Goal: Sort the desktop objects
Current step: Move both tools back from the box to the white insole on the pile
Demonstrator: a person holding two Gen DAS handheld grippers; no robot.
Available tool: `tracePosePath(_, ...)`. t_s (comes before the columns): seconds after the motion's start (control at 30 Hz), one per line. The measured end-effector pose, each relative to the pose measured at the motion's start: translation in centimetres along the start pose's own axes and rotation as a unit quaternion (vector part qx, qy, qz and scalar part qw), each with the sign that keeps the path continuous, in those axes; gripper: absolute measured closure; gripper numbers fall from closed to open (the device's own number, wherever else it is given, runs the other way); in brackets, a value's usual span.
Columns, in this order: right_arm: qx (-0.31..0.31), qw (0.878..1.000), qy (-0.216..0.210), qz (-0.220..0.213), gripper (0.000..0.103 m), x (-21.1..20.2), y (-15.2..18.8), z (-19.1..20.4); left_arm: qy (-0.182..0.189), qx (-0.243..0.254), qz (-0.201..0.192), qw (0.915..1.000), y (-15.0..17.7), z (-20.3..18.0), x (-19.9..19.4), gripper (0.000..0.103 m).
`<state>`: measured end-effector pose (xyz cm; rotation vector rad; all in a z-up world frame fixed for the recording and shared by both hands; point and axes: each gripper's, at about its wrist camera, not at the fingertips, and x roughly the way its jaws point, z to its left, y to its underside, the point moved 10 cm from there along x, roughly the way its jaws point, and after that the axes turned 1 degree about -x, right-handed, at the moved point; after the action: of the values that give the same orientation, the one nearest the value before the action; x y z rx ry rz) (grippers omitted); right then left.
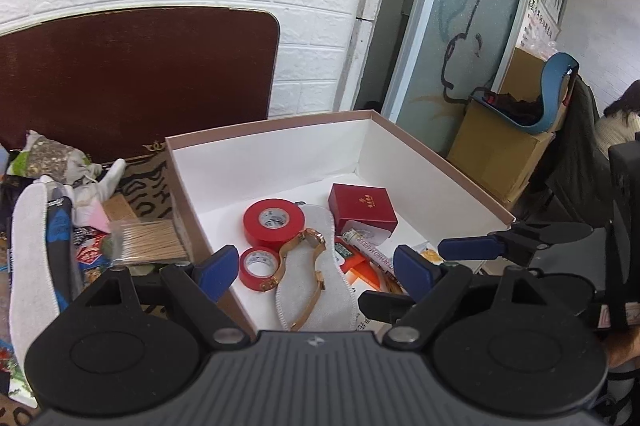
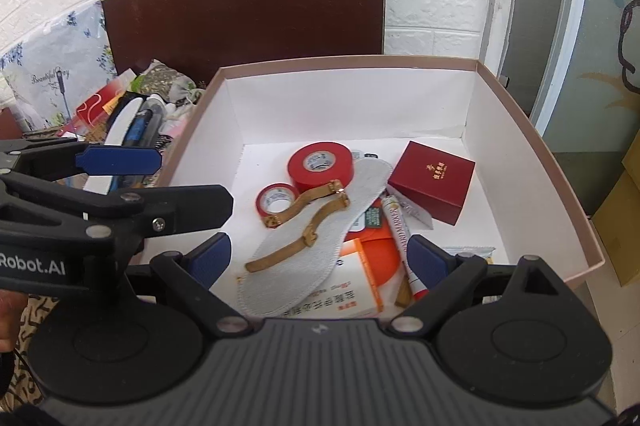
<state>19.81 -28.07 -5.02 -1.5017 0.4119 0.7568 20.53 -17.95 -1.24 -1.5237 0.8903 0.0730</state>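
Above the white box (image 2: 500, 130), both tongs spread wide, holding nothing.
Inside: gold watch (image 2: 304, 222) lying across grey insole (image 2: 320, 242), beside two red tape rolls (image 2: 320, 164).

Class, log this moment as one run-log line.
left tool: open, empty | right tool: open, empty | box: two tape rolls, watch, insole, red case

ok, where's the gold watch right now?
In the white box, draped across the grey insole, just in front of the two red tape rolls. In the left wrist view the gold watch lies between that gripper's open fingers.
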Motion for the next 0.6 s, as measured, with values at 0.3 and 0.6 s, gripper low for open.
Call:
tracePosePath(0.3,0.018,0.999,-0.025,-0.026,0.011,-2.1,0.2,3.1,-0.033,-0.019,-0.021,0.9991,0.8,2.0,-3.6,0.016)
tracePosePath(0.6,-0.003,0.998,-0.05,-0.042,0.011,-3.2,0.5,7.8,-0.055,-0.033,-0.037,0.9972,2.4,4.9,-7.3,0.016)
